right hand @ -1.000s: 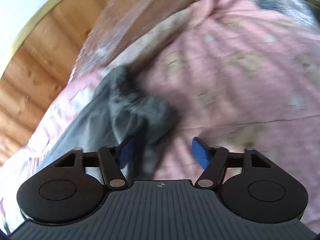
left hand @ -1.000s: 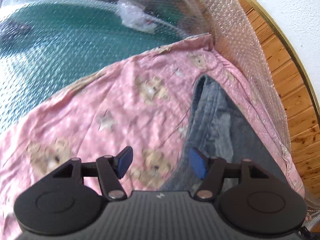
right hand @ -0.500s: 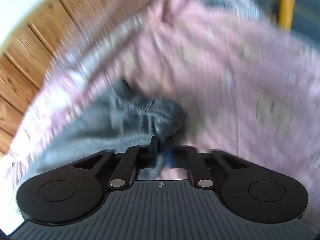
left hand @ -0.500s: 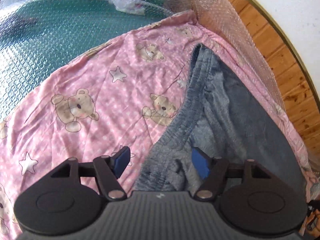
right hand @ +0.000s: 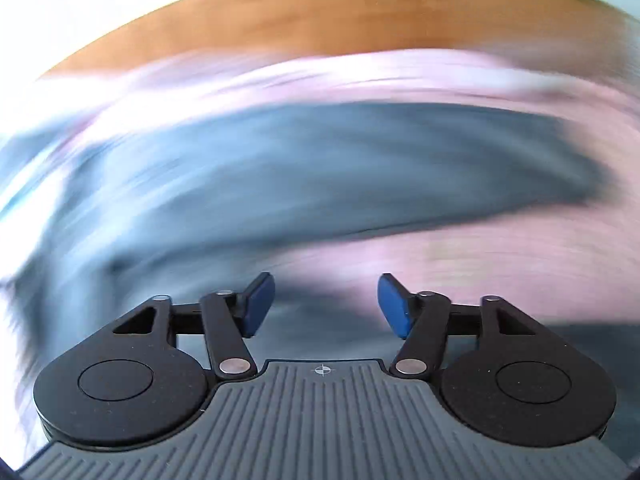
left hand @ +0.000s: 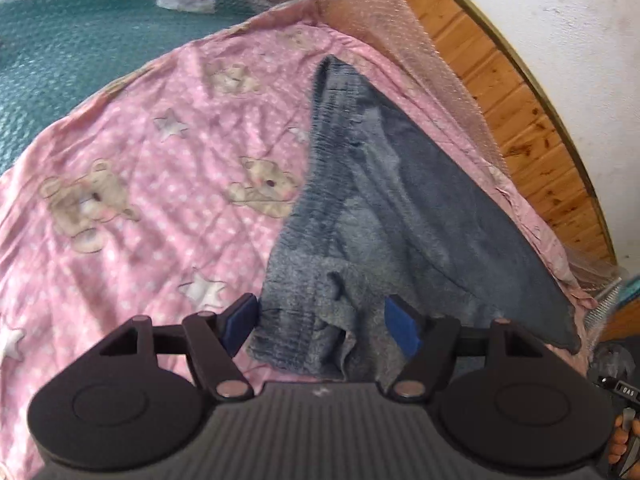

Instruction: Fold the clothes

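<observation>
Change since half a second ago: right gripper (right hand: 326, 306) has let go of the grey fabric it pinched and swung away; its view is now smeared with blur, jaws opening, nothing between them. Left to right, left wrist view: green bubble-wrapped surface (left hand: 60, 64); pink teddy-bear sheet (left hand: 140, 168); grey garment (left hand: 400, 208) lying on the sheet's right part, ribbed edge leftward; wooden floor (left hand: 532, 128). Left gripper (left hand: 322, 322): released, pads apart, bunched garment end between them.

A pink sheet (left hand: 168, 184) is patterned with white dots, beige teddy bears and white stars. A grey-blue garment (left hand: 384, 200) is seen; the pads (left hand: 404, 330) are blue
</observation>
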`<state>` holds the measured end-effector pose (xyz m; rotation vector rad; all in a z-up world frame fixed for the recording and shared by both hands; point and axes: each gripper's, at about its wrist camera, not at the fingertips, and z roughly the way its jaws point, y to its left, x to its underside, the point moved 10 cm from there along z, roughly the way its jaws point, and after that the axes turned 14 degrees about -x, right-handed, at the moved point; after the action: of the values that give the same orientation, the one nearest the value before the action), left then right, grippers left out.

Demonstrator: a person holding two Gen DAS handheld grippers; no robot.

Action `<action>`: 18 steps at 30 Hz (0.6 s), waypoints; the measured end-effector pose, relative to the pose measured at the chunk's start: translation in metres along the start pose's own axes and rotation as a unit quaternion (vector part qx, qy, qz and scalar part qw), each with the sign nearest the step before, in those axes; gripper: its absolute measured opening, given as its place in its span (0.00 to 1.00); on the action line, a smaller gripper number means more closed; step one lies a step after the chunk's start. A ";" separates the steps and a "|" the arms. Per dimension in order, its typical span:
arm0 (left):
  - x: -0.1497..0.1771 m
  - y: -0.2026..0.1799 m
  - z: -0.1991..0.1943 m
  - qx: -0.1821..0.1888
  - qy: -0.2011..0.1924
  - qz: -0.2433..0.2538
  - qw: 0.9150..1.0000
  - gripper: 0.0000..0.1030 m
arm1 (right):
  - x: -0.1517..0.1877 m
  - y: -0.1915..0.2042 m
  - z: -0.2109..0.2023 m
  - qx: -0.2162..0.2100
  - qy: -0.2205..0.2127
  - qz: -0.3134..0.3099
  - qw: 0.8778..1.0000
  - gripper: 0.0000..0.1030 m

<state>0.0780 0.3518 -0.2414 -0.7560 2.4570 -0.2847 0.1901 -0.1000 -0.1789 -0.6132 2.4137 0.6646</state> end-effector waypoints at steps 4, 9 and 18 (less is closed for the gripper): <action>-0.012 -0.026 0.000 0.048 -0.006 0.016 0.999 0.69 | 0.011 0.157 0.068 -0.128 0.049 -0.194 0.971 0.87; -0.016 -0.037 0.011 0.059 -0.001 0.038 0.998 0.69 | 0.045 0.244 0.151 -0.155 0.133 -0.312 0.928 0.68; -0.011 -0.025 -0.002 0.100 -0.011 0.061 0.993 0.80 | -0.036 0.177 0.155 -0.101 0.094 -0.120 0.983 0.05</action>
<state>0.0958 0.3372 -0.2262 -0.5187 2.3978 -0.4655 0.1799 0.1352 -0.2124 -1.0762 2.4049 0.7826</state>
